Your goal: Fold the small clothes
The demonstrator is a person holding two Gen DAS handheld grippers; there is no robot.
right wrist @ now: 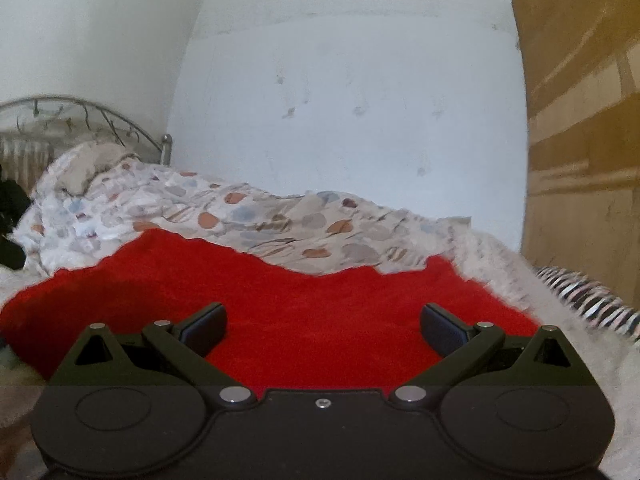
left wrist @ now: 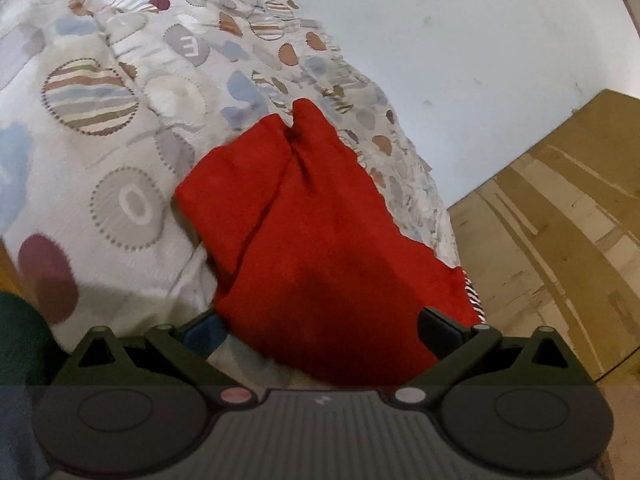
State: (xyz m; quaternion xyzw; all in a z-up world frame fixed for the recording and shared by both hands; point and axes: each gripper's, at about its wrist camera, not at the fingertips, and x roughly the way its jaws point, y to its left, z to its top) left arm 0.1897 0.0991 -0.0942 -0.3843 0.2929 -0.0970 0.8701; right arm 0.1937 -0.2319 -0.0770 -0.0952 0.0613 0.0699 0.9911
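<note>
Grabbing the red garment (left wrist: 320, 232) near the bed's (left wrist: 120, 120) edge should go best by its corners, since left claw (left wrist: 320, 328) and right claw (right wrist: 323, 325) hover spread, pinching nothing.

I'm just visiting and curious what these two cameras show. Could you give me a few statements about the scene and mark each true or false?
1. The garment on the bed is red. True: the red garment lies on the patterned bedspread.
2. The left gripper has its jaws clamped on the cloth. False: they stand wide open.
3. The right gripper is open too. True.
4. The bedspread is plain white. False: it has circles and stripes.
5. A wooden wardrobe stands near the bed. True.
</note>
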